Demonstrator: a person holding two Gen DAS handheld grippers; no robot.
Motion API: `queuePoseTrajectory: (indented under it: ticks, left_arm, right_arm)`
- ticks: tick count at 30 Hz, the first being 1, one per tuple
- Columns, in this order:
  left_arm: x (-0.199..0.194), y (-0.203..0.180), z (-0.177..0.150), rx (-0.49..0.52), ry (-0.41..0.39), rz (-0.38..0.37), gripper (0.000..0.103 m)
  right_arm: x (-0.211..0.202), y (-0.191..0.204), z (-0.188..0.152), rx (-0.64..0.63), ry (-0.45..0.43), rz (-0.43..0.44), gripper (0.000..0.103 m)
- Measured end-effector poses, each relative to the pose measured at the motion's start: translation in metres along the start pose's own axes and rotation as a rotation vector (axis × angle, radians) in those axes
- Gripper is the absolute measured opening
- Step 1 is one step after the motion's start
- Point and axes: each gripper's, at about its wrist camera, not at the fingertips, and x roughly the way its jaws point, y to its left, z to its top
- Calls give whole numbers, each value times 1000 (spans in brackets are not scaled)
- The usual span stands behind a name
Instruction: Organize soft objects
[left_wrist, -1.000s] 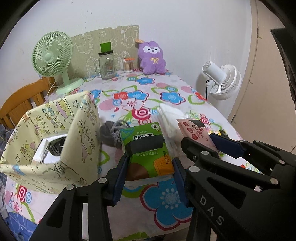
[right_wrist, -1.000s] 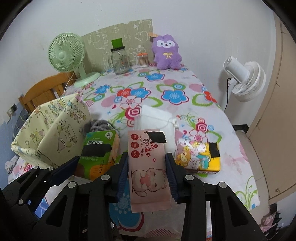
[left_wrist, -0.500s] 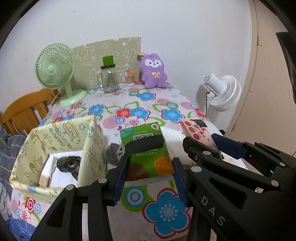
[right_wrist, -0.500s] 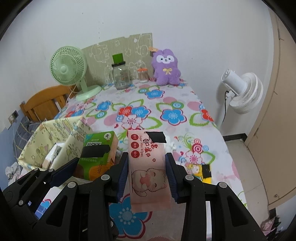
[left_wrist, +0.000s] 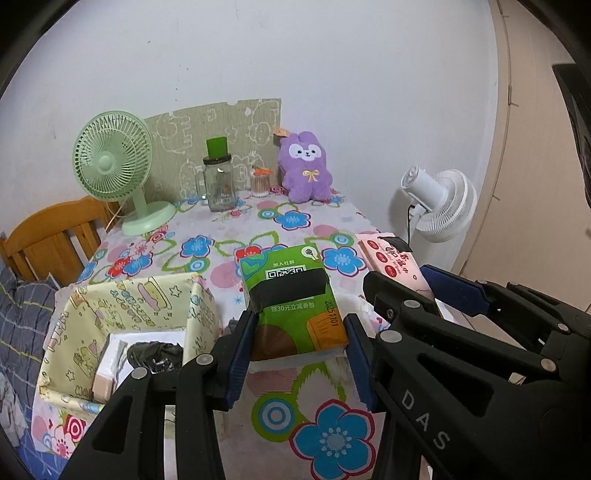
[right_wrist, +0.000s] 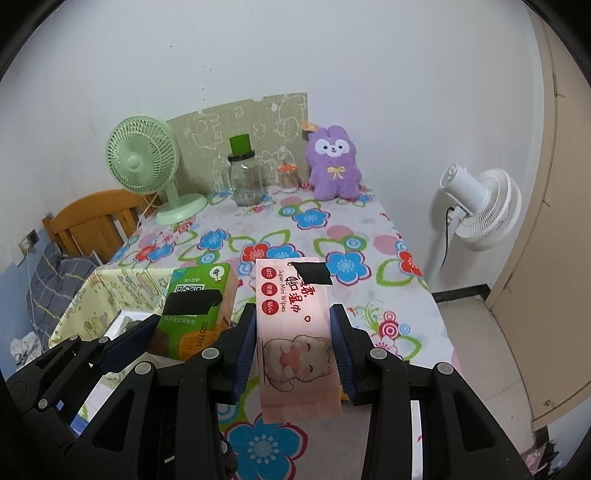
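Softness governs both loads here. The left claw (left_wrist: 297, 354) is clamped on a green tissue pack (left_wrist: 293, 302), its blue pads pressing the two long sides near the near end, so most of the pack juts forward unsupported above the floral worktop (left_wrist: 332, 439). The right claw (right_wrist: 293, 347) is clamped the same way on a pink wet-wipes pack (right_wrist: 295, 332), pads on the flanks around the cartoon cat, with the near end of the film hanging loose below the pads.

Both packs likely weigh little and give under pressure. The tissue pack looks plump and should squash rather than slip; the wipes pack is flatter, wrapped in glossy film, probably denser from damp contents and more apt to slide or sag. For either, a hold across the narrow width near the middle seems safest, away from the black tape patches over the openings.

The yellow patterned fabric box (left_wrist: 122, 325) sits open at the left edge of the worktop, just beside and below the tissue pack, already holding a white item and something dark. It looks like the likely destination, and its floppy walls may fold if nudged.
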Motion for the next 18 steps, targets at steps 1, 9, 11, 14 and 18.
queuePoseTrajectory:
  ticks: [1,9,11,14,18]
  left_arm:
    - [-1,1,2,0,-2,-1,49]
    - [-8,10,13,6,-31,2,50]
    - [-9,14,14,4,-35,3,50]
    - [-10,21,18,3,-38,8,50]
    - [-11,32,20,0,-43,12,49]
  right_arm:
    - [-1,1,1,-1,-3,-1,42]
    - [-7,12,13,-11,-27,3,42]
    - [-8,15,16,-14,-32,3,42]
    - [-7,21,20,-18,-36,6,42]
    - [-5,30,24,-24,-41,16,42]
